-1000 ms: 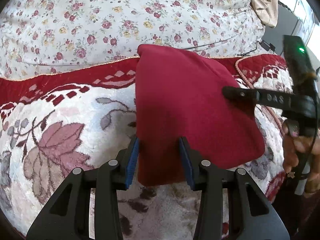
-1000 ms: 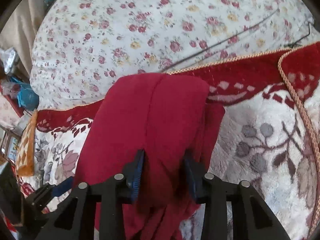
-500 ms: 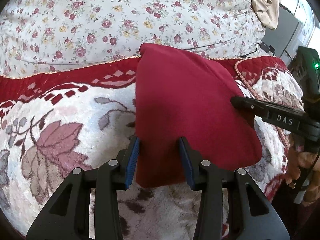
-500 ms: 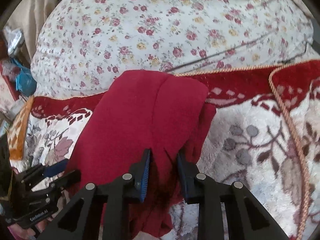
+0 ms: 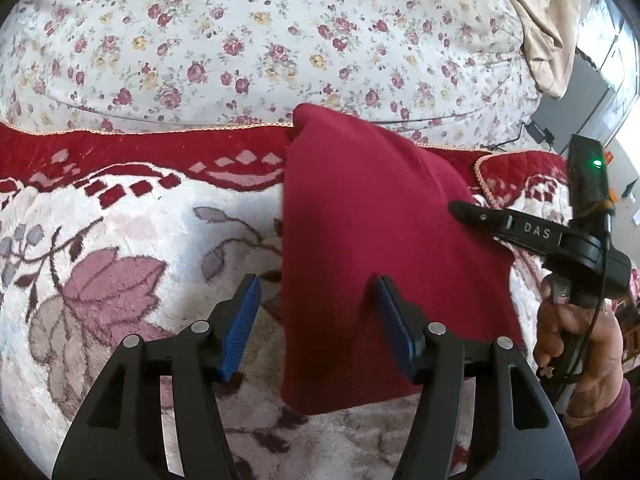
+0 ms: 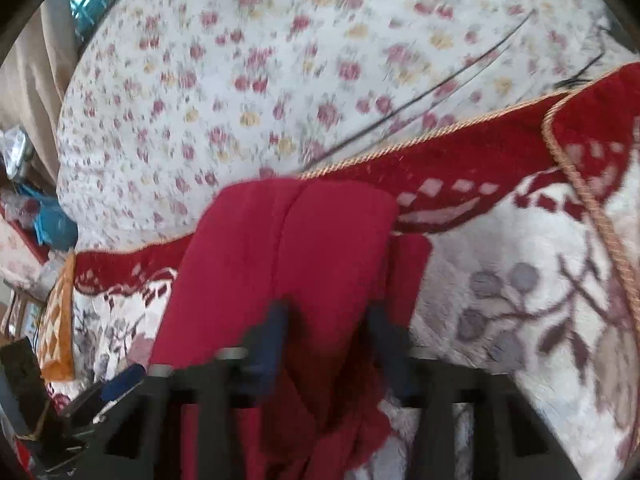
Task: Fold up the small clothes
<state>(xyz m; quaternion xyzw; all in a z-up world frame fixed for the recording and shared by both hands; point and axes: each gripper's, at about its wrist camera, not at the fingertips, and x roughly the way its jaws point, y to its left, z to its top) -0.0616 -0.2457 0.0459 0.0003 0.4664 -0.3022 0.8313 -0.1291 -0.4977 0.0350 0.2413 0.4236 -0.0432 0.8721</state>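
Note:
A dark red folded garment (image 5: 372, 232) lies on a plush white and red floral blanket (image 5: 120, 240). My left gripper (image 5: 318, 320) is open, its blue pads straddling the garment's near left edge. My right gripper (image 5: 460, 210) shows at the right in the left wrist view, over the garment's right side. In the blurred right wrist view the right gripper (image 6: 328, 332) is open with the garment (image 6: 288, 248) lying between its fingers.
A white bedspread with small roses (image 5: 260, 40) lies behind the blanket. A beige cloth (image 5: 548, 32) hangs at the far right. An orange patterned item (image 6: 56, 328) and clutter sit at the left in the right wrist view.
My left gripper has opened wider and shifted left of the garment's edge. My right gripper narrowed, then opened again, and is moving, which blurs its view.

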